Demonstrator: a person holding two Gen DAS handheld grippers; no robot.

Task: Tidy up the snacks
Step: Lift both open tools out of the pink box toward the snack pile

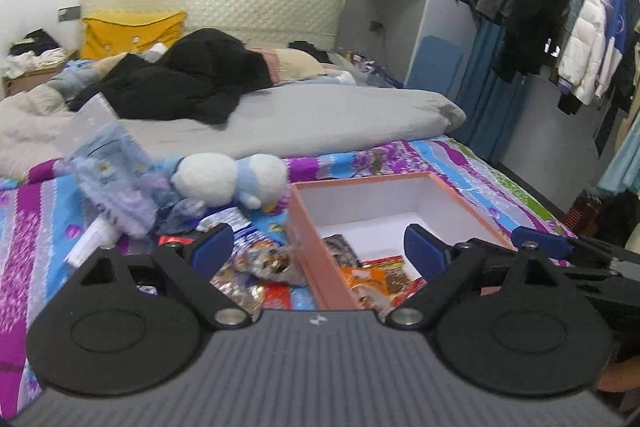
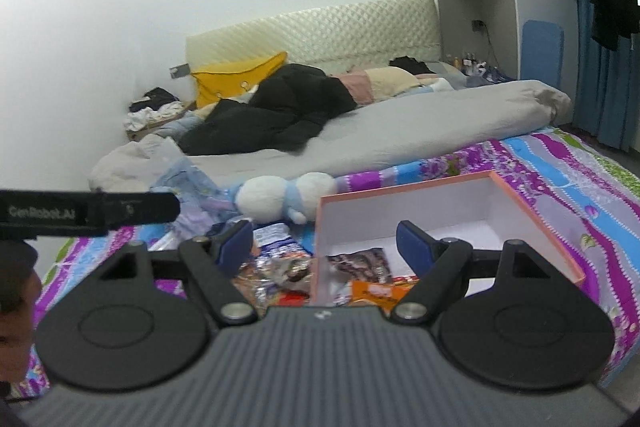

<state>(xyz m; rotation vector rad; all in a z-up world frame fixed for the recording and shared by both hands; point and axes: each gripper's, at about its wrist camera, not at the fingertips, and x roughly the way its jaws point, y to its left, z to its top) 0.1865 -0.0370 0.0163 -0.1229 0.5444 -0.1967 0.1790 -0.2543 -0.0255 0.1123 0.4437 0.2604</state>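
Observation:
A pink box (image 1: 452,195) with a white inside lies open on the bedspread. It holds an orange snack packet (image 1: 366,283) and a dark packet (image 1: 340,247). Several loose snack packets (image 1: 260,267) lie left of the box. My left gripper (image 1: 316,249) hovers open over the box's left wall with nothing between its pads. One of the right gripper's fingers (image 1: 538,241) shows at the box's right side. In the right wrist view, my right gripper (image 2: 324,245) is open and empty above the box (image 2: 532,211), the dark packet (image 2: 360,261), the orange packet (image 2: 380,293) and the loose packets (image 2: 280,267).
A white and blue plush toy (image 1: 228,183) and a pale blue plastic bag (image 1: 112,171) lie behind the snacks. Further back are a grey duvet (image 1: 320,119) and black clothing (image 1: 192,79). Clothes hang on a rack (image 1: 560,27) at the right. The bed's edge runs close to the box's right side.

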